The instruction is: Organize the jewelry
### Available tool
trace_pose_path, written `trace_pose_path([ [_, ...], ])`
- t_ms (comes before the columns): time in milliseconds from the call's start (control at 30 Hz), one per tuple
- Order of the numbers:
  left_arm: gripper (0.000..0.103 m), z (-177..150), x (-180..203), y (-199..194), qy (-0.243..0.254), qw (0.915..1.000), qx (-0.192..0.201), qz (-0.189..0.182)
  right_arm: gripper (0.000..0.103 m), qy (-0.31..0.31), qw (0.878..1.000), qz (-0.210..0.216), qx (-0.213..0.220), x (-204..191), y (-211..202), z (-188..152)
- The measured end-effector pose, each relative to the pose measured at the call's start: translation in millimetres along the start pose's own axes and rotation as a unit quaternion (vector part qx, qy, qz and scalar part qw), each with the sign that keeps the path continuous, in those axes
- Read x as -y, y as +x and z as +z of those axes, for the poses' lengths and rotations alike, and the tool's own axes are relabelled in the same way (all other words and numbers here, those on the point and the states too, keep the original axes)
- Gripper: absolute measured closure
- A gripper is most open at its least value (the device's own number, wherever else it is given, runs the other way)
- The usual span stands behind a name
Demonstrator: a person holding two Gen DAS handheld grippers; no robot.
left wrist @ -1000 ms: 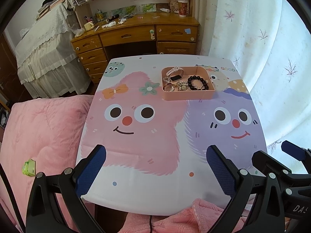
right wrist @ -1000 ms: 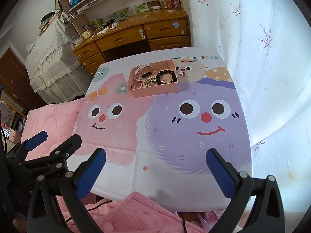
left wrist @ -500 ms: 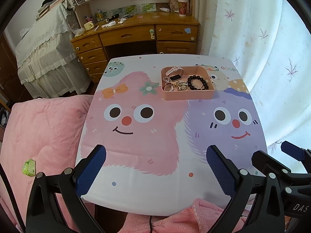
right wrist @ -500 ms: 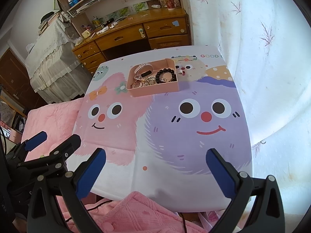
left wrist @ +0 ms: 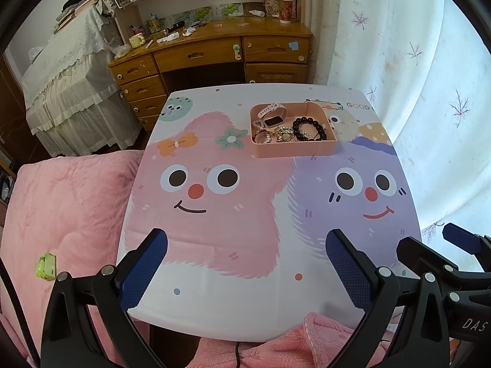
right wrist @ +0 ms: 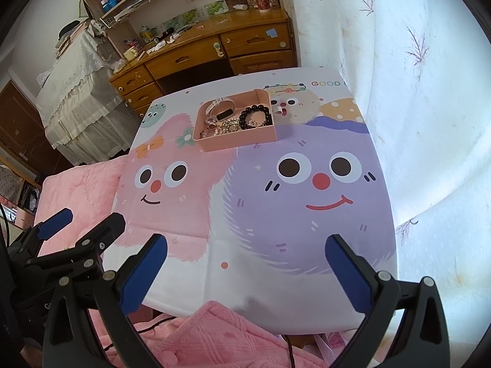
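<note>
A pink tray [left wrist: 291, 148] [right wrist: 239, 142] stands at the far side of the table. In it lie a black bead bracelet [left wrist: 308, 128] [right wrist: 256, 116], a white smartwatch [left wrist: 271, 113] [right wrist: 219, 107], a gold watch [left wrist: 284, 133] and pearl pieces [left wrist: 262, 135]. My left gripper [left wrist: 245, 263] is open and empty above the table's near edge. My right gripper [right wrist: 245, 263] is open and empty, also at the near edge, to the right of the left one. Both are far from the tray.
The table wears a cartoon cloth [left wrist: 214, 214] with a pink and a purple face. A pink blanket [left wrist: 61, 214] lies to the left, a wooden desk [left wrist: 214, 52] behind, a white curtain [left wrist: 414, 76] to the right. A small green packet [left wrist: 46, 265] lies on the blanket.
</note>
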State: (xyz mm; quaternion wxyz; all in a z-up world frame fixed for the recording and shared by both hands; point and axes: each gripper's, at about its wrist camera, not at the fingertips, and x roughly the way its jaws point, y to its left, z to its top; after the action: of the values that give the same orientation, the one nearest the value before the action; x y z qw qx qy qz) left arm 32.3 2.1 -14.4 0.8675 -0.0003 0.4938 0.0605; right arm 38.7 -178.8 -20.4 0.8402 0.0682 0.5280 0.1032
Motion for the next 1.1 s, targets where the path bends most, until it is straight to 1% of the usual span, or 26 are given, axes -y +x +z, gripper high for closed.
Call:
trace_pose_path([
  [567,0.001,4.4,4.3,2.1,0.007,1.0000,-0.001,0.000,0.000,0.006,1.000,0.000,-0.003,4.5,2.1,1.2],
  [933,0.001,6.4,8.0,4.5,0.022,0.9997,-0.003,-0.004,0.000,0.030,1.000,-0.003,-0.006,12.2,3.6,-1.1],
  [1100,0.001,8.9,6.5,7.3,0.027,0.9996,-0.006,-0.007,0.000,0.043,0.999,-0.005,-0.015,12.9,7.8,0.0],
])
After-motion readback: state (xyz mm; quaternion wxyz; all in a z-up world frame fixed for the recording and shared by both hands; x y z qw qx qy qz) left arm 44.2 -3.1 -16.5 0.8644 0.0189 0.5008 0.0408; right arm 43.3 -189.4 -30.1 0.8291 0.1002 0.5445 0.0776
